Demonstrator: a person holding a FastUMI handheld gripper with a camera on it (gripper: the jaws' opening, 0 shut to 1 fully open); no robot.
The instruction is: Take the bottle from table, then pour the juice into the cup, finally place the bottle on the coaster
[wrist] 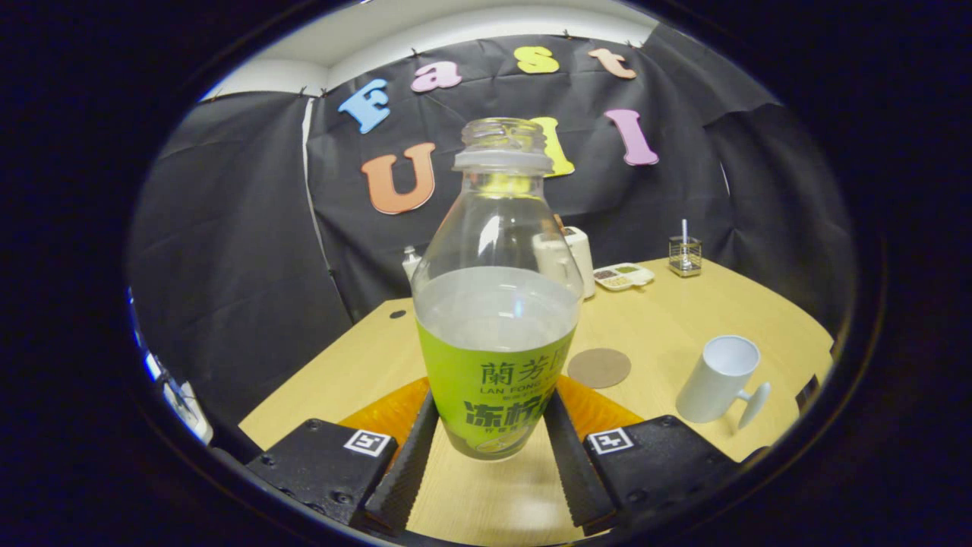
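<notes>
My fingers [411,456] hid the bottle [497,304] sides where they met its label, bottle blocked part of a white container [571,258] behind it, small tray [624,276] contents too small to tell, table [683,319] far corner cut off.

Black cloth wall [243,251]; light wooden table [683,319]; white ceiling [425,30].
</notes>
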